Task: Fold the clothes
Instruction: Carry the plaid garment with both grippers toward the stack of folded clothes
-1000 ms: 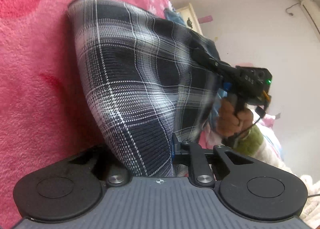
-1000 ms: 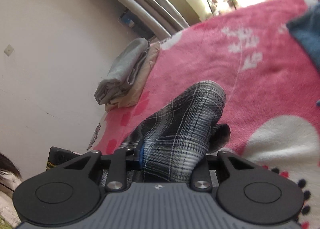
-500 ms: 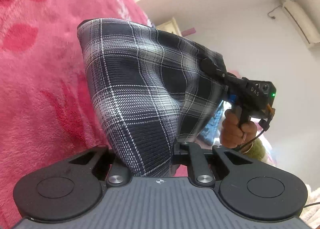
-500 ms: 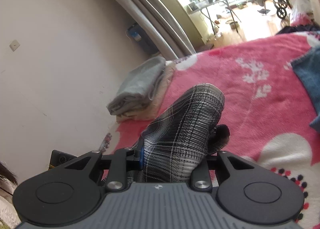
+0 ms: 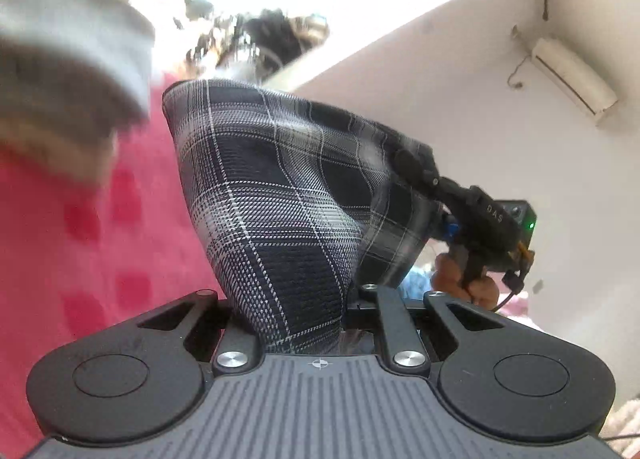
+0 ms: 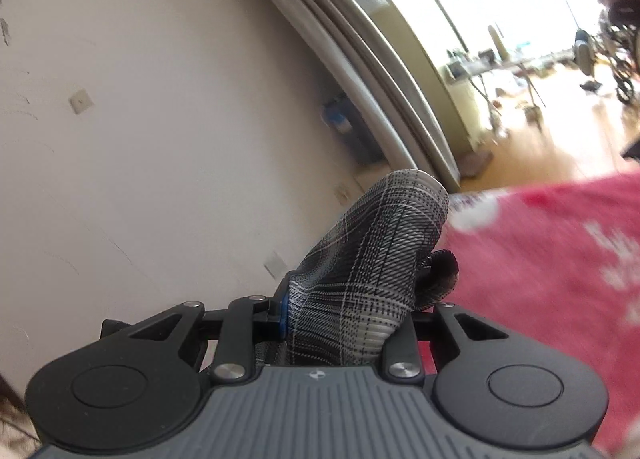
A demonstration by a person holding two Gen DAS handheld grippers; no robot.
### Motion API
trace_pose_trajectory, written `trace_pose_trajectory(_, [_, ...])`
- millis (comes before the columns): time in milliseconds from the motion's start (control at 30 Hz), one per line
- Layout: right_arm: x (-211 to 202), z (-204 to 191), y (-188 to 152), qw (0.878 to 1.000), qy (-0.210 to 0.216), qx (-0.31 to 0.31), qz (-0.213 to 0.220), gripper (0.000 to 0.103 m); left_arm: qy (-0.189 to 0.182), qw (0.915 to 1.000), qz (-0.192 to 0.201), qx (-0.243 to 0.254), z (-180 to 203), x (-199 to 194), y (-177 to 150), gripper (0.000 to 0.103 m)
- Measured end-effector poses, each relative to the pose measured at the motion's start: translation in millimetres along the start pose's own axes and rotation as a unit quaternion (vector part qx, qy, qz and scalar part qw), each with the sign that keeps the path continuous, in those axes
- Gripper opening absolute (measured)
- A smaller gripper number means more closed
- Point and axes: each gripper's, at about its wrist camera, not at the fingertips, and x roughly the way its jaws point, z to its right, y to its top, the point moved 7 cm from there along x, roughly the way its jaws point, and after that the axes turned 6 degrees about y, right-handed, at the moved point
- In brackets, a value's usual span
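since the earlier frames both grippers have risen: the pink blanket (image 6: 560, 259) fills less of each view and the wall (image 6: 140, 119) and bright doorway (image 6: 520, 39) fill more. the plaid garment (image 5: 280, 195) remains stretched between the two grippers, clear of the bed.

left wrist view, left to right: a blurred grey folded pile (image 5: 68, 71) now sits at the upper left, not seen there a second ago; the left gripper (image 5: 288, 323) has its jaws closed on one end of the plaid garment; the right gripper (image 5: 416, 171) holds the far end, with the person's hand (image 5: 464, 283) under its handle. only this view shows that hand and a wall air conditioner (image 5: 572, 75).

right wrist view: the right gripper's jaws are clamped on a thick bunch of the plaid cloth. only this view shows the sliding door frame (image 6: 360, 59) and a lit room beyond with a wooden floor.

the surface is a pink blanket with white and red patterning; the walls are pale
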Motion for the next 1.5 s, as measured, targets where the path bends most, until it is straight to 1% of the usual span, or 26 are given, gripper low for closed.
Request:
trace_pose_trajectory(33, [11, -1, 8, 1.000, 0.005, -0.001, 0.006, 0.029, 0.003, 0.9999, 0.008, 0.006, 2, 7, 5, 0.013])
trace_pose_trajectory(167, [62, -1, 37, 1.000, 0.021, -0.002, 0.021, 0.029, 0.019, 0.9993, 0.028, 0.017, -13, -5, 45, 0.013])
trace_pose_trajectory(233, [89, 1, 49, 0.999, 0.026, -0.001, 0.023, 0.029, 0.030, 0.9988, 0.035, 0.020, -24, -13, 56, 0.013])
trace_pose_trajectory(467, [178, 15, 83, 1.000, 0.025, -0.006, 0.002, 0.029, 0.040, 0.9978, 0.051, -0.013, -57, -18, 101, 0.013])
trace_pose_trajectory(600, [216, 28, 91, 0.999, 0.027, -0.001, -0.018, 0.029, 0.042, 0.9974, 0.052, -0.027, -76, -26, 108, 0.014])
trace_pose_trajectory(667, [236, 41, 89, 0.999, 0.027, 0.009, -0.024, 0.029, 0.046, 0.9963, 0.055, -0.047, -91, -24, 119, 0.014])
trace_pose_trajectory(733, [256, 60, 82, 0.999, 0.015, 0.022, -0.029, 0.032, 0.066, 0.9945, 0.050, -0.064, -116, -17, 123, 0.017])
trace_pose_trajectory(767, [268, 74, 75, 0.999, 0.007, 0.038, -0.034, 0.034, 0.074, 0.9926, 0.041, -0.087, -132, -10, 119, 0.019])
trace_pose_trajectory(800, [279, 93, 64, 0.997, -0.013, 0.063, -0.043, 0.038, 0.080, 0.9899, 0.030, -0.113, -148, -4, 115, 0.020])
trace_pose_trajectory(833, [288, 113, 54, 0.994, -0.049, 0.088, -0.051, 0.047, 0.087, 0.9862, 0.019, -0.139, -164, 3, 110, 0.021])
trace_pose_trajectory(867, [296, 133, 45, 0.988, -0.090, 0.113, -0.058, 0.048, 0.086, 0.9837, 0.017, -0.157, -174, 6, 105, 0.026])
trace_pose_trajectory(900, [302, 149, 36, 0.981, -0.119, 0.136, -0.071, 0.051, 0.079, 0.9826, 0.026, -0.166, -179, 3, 104, 0.030])
trace_pose_trajectory(933, [302, 159, 31, 0.978, -0.120, 0.158, -0.069, 0.053, 0.070, 0.9826, 0.035, -0.169, -178, -1, 104, 0.032])
trace_pose_trajectory(1000, [295, 163, 32, 0.979, -0.096, 0.174, -0.045, 0.057, 0.054, 0.9828, 0.048, -0.170, -176, -10, 106, 0.041])
trace_pose_trajectory(1033, [290, 165, 34, 0.979, -0.096, 0.173, -0.044, 0.061, 0.048, 0.9827, 0.049, -0.172, -176, -15, 107, 0.042])
trace_pose_trajectory(1100, [279, 168, 40, 0.979, -0.101, 0.172, -0.045, 0.062, 0.034, 0.9814, 0.047, -0.183, -177, -24, 107, 0.048])
trace_pose_trajectory(1133, [272, 168, 45, 0.979, -0.103, 0.174, -0.040, 0.063, 0.027, 0.9801, 0.046, -0.191, -177, -29, 106, 0.050])
trace_pose_trajectory(1233, [246, 160, 50, 0.980, -0.102, 0.166, -0.034, 0.066, 0.021, 0.9826, 0.047, -0.179, -180, -42, 106, 0.055])
trace_pose_trajectory(1300, [227, 150, 50, 0.983, -0.098, 0.153, -0.034, 0.066, 0.020, 0.9834, 0.045, -0.175, -181, -47, 105, 0.057])
trace_pose_trajectory(1367, [219, 142, 50, 0.985, -0.114, 0.123, -0.041, 0.066, 0.023, 0.9843, 0.043, -0.170, -185, -52, 104, 0.057])
trace_pose_trajectory(1433, [223, 126, 54, 0.988, -0.124, 0.082, -0.052, 0.066, 0.042, 0.9854, 0.051, -0.157, -185, -53, 102, 0.057])
trace_pose_trajectory(1500, [246, 103, 59, 0.988, -0.125, 0.043, -0.084, 0.065, 0.072, 0.9869, 0.059, -0.132, -182, -50, 100, 0.057])
